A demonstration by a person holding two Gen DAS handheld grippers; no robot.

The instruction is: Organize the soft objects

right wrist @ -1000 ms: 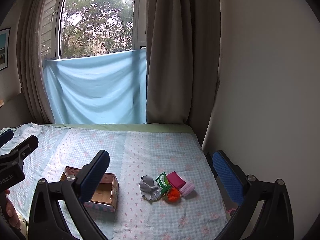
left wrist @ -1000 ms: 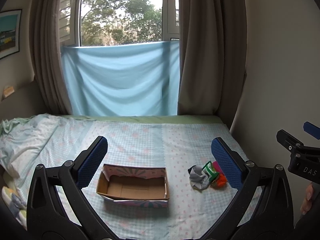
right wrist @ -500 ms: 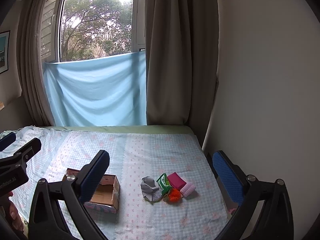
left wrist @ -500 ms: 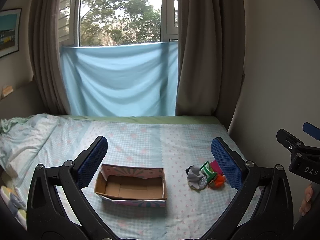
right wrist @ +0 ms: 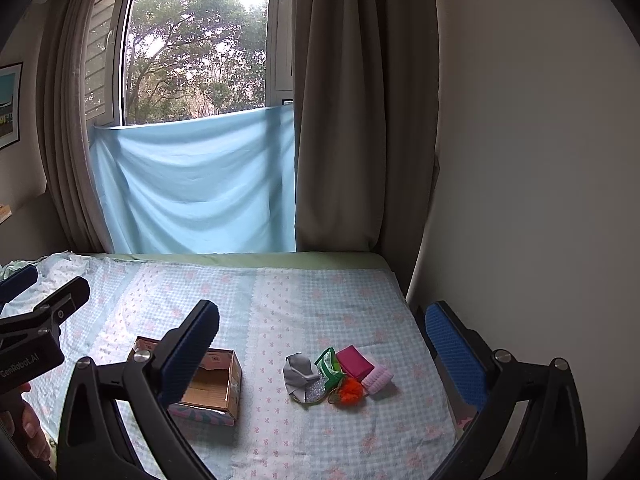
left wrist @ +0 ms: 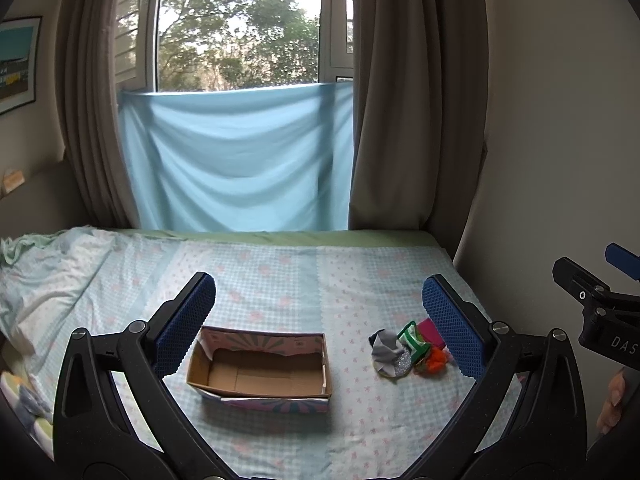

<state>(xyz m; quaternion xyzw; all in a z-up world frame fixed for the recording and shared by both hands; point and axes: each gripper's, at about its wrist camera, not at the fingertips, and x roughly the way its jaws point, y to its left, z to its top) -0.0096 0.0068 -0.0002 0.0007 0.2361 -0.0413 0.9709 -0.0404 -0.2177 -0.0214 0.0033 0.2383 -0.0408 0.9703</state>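
Note:
An open, empty cardboard box (left wrist: 260,372) sits on the checked bed sheet; it also shows in the right wrist view (right wrist: 212,384). To its right lies a small pile of soft items: a grey cloth (right wrist: 300,370), a green-white piece (right wrist: 329,366), a magenta pad (right wrist: 354,360), a pink ribbed piece (right wrist: 378,378) and an orange puff (right wrist: 350,390). The pile shows in the left wrist view (left wrist: 408,350). My left gripper (left wrist: 318,324) is open and empty above the box. My right gripper (right wrist: 324,352) is open and empty above the pile.
The bed (right wrist: 280,304) fills the foreground. A wall (right wrist: 520,200) runs along its right edge. Brown curtains (right wrist: 360,120) and a hung blue cloth (right wrist: 200,184) stand at the far end. A rumpled sheet (left wrist: 44,272) lies at the left.
Both views have drifted slightly, so the box and pile sit a little lower and further left in frame. Both grippers stay open and empty.

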